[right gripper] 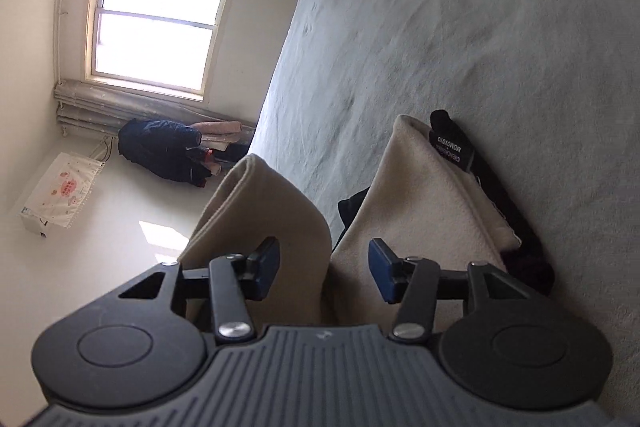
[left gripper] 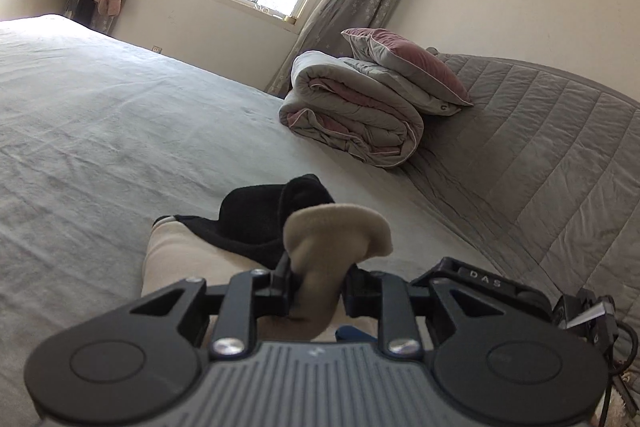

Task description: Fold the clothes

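We find the left hand-held gripper (left gripper: 316,287) clamped on the cream garment (left gripper: 316,247) over the bed (left gripper: 120,127), the right hand-held gripper (right gripper: 324,271) standing wide around its fabric.

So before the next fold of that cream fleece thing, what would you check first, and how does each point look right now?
1. Left hand-held gripper pinching the cream fleece garment: ok.
2. Right hand-held gripper let go: ok, jaws apart, pads clear of the fabric.
3. Black lining tucked inside: not ok, it shows along the edge.
4. Grey bedsheet free ahead: ok.
5. Rolled grey-pink quilt out of the way: ok.
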